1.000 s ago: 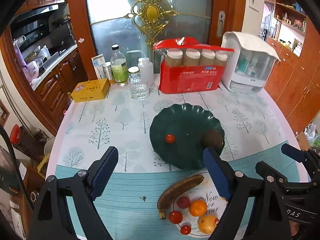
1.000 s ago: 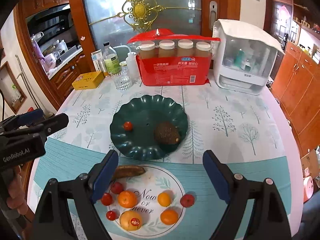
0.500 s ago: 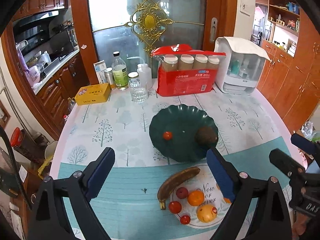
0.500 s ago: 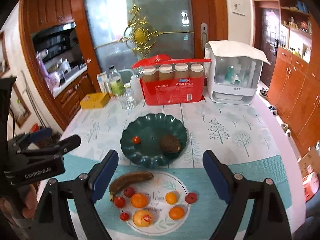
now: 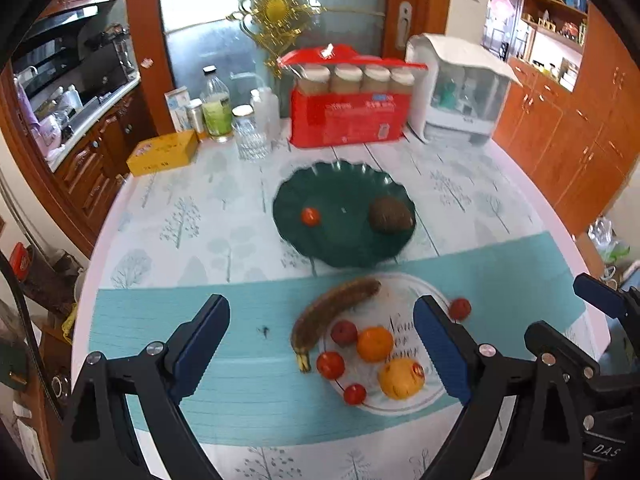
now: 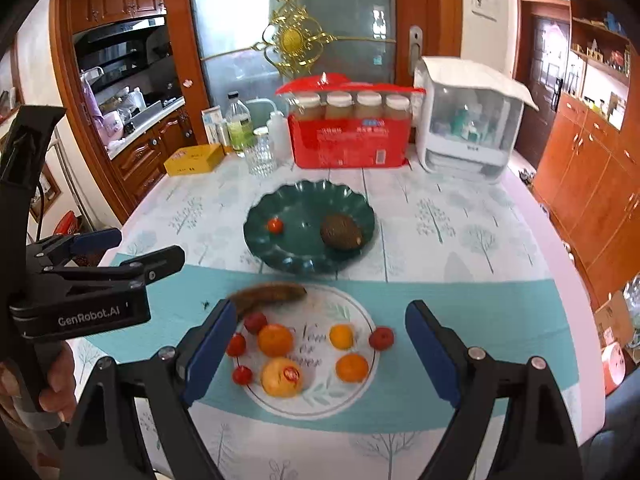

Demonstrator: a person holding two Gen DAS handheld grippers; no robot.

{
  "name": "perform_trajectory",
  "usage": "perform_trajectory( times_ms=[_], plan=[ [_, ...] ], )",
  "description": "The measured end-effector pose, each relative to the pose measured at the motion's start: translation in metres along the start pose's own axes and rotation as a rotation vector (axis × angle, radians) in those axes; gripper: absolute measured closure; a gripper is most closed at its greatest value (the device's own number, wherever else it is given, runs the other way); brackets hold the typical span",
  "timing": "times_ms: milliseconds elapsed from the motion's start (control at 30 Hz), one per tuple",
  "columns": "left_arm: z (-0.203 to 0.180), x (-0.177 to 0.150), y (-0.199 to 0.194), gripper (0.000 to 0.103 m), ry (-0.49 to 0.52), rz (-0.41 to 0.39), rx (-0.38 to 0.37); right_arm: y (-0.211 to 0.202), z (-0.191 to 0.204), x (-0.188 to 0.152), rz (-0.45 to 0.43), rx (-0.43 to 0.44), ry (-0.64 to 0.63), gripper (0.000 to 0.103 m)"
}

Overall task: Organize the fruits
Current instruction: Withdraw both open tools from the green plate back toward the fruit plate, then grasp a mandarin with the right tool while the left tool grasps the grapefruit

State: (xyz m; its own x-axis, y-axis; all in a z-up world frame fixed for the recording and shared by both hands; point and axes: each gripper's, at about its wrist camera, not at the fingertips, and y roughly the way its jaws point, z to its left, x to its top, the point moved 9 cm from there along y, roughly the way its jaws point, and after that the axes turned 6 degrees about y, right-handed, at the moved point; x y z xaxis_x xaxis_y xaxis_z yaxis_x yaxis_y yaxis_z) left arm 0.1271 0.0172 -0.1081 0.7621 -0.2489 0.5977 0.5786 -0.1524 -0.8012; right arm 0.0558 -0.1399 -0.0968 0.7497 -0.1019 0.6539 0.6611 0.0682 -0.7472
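Fruit waits on the white round plate (image 6: 362, 394); both grippers (image 5: 320, 344) (image 6: 316, 348) have drawn back, jaws spread and empty, only two pieces in the dark green scalloped dish (image 6: 308, 200).

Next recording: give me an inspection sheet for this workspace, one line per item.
Surface: round table with tree-print cloth.
Job's things: green plate holds one small tomato and a dark avocado; white plate holds oranges, small red fruits and part of a brown banana.
Clutter: red package, white dispenser, bottles, glass, yellow box.
Grippers: left gripper and right gripper open, empty, above the white plate.
Cables: nothing seen.
Surroundings: wooden cabinets, glass door.
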Motion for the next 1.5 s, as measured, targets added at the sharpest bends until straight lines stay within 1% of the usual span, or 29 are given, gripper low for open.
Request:
perform_trajectory(
  times_ms=[100,233,300,400,467,600,667,800,900,1000,1067,1267,1367,1400,1433,1500],
  plan=[
    [-0.010,-0.012,0.010,0.011,0.007,0.033,-0.004,0.008,-0.014,-0.011,0.018,-0.032,0.007,0.016],
    [-0.022,-0.024,0.022,0.010,-0.003,0.072,-0.011,0.020,-0.029,-0.023,0.053,-0.058,-0.016,0.016],
    [-0.027,-0.030,0.029,0.010,-0.015,0.087,-0.010,0.026,-0.036,-0.028,0.070,-0.060,-0.040,0.016],
    [-0.034,-0.041,0.042,0.011,-0.062,0.128,-0.014,0.039,-0.047,-0.034,0.104,-0.058,-0.077,0.016],
    [-0.039,-0.051,0.052,0.011,-0.094,0.162,-0.023,0.050,-0.054,-0.039,0.140,-0.036,-0.096,0.016],
    [-0.045,-0.066,0.067,0.011,-0.121,0.204,0.017,0.072,-0.065,-0.048,0.191,-0.004,-0.133,0.018],
    [-0.047,-0.073,0.072,0.011,-0.146,0.222,0.027,0.082,-0.068,-0.052,0.214,0.008,-0.160,0.021],
    [-0.050,-0.088,0.086,0.011,-0.199,0.257,0.035,0.106,-0.068,-0.065,0.278,0.067,-0.210,0.025],
    [-0.053,-0.101,0.097,0.011,-0.254,0.288,0.018,0.120,-0.064,-0.074,0.308,0.116,-0.239,0.031],
    [-0.059,-0.110,0.106,0.011,-0.287,0.312,-0.002,0.130,-0.060,-0.080,0.322,0.135,-0.279,0.035],
    [-0.065,-0.113,0.112,0.011,-0.289,0.322,-0.010,0.137,-0.058,-0.083,0.332,0.147,-0.304,0.039],
    [-0.081,-0.111,0.126,0.011,-0.286,0.321,-0.024,0.148,-0.054,-0.091,0.346,0.185,-0.343,0.041],
    [-0.085,-0.111,0.131,0.014,-0.297,0.321,-0.032,0.151,-0.054,-0.095,0.351,0.191,-0.355,0.044],
    [-0.085,-0.111,0.133,0.015,-0.300,0.325,-0.034,0.151,-0.053,-0.096,0.351,0.200,-0.356,0.045],
    [-0.086,-0.112,0.136,0.020,-0.302,0.329,-0.035,0.151,-0.053,-0.097,0.350,0.205,-0.358,0.045],
    [-0.086,-0.112,0.137,0.021,-0.292,0.325,-0.013,0.151,-0.052,-0.098,0.344,0.213,-0.361,0.045]
  ],
)
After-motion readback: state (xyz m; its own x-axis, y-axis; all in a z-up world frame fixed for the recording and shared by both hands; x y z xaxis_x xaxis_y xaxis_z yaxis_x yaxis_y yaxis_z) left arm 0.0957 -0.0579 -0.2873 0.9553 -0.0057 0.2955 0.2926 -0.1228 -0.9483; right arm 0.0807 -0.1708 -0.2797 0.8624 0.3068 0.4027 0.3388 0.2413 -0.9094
